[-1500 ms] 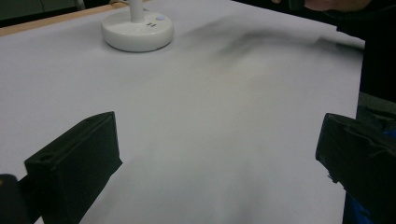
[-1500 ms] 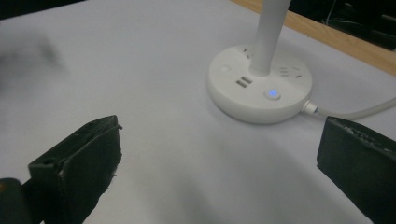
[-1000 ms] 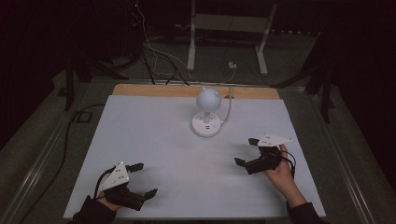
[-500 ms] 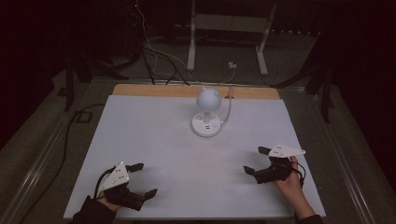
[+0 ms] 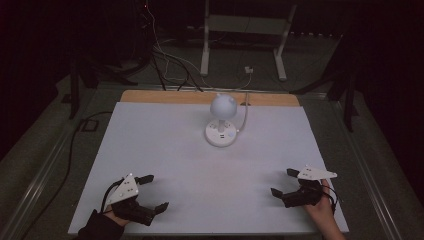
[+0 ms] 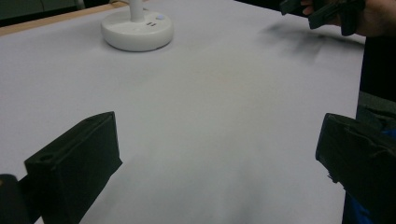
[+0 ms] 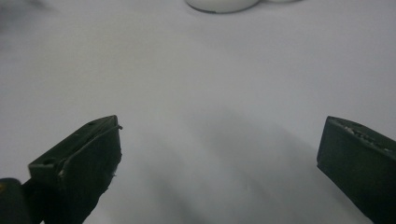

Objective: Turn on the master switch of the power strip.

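Observation:
A small white lamp (image 5: 222,120) with a round head and a round base stands at the back middle of the white table (image 5: 210,170); its base (image 6: 137,31) has two slots and a button, and its lower edge (image 7: 222,4) peeks in at the top of the right gripper view. My left gripper (image 5: 152,192) rests at the front left corner, open, nothing between its jaws (image 6: 219,154). My right gripper (image 5: 283,182) is at the front right, open and empty (image 7: 219,154). It also appears far off (image 6: 322,9) in the left gripper view.
A white cable (image 5: 244,117) runs from the lamp off the table's back edge. A wooden strip (image 5: 165,97) borders the back. Cables and a metal stand (image 5: 245,30) occupy the dark floor behind. Dark floor surrounds the table.
My right gripper has drawn back toward the front right corner of the table, away from the lamp. The left gripper has stayed in place.

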A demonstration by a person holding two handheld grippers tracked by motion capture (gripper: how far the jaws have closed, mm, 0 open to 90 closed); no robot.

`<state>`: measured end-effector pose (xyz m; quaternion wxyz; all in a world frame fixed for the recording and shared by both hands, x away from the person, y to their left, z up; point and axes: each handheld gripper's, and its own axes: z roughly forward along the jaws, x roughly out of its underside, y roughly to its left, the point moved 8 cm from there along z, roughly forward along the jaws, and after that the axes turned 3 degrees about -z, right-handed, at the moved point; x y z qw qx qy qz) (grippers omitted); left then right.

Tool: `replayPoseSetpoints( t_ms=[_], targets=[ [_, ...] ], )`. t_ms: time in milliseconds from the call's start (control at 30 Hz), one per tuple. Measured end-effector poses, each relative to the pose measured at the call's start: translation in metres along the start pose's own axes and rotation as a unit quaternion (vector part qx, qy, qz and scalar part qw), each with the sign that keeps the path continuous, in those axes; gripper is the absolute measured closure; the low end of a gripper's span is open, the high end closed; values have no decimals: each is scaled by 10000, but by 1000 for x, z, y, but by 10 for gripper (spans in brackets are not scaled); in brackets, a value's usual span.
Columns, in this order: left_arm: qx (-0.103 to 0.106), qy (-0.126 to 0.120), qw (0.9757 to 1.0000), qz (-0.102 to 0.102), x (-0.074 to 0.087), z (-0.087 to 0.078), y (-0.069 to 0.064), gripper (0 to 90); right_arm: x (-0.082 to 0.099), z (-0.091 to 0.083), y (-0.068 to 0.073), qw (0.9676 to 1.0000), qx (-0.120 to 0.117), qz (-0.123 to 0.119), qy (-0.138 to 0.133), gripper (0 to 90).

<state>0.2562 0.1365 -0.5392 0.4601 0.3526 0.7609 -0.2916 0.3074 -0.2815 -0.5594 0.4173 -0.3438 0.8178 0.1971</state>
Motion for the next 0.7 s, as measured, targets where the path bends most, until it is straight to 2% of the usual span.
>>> replayPoseSetpoints(
  t_ms=[400,700],
  targets=[
    [-7,16,10000,5,1,0,1,3,21,-9,-7,9992,323,-47,247,0],
    [-4,19,10000,11,1,0,1,3,22,-7,-7,9991,310,-45,271,0]
  ],
)
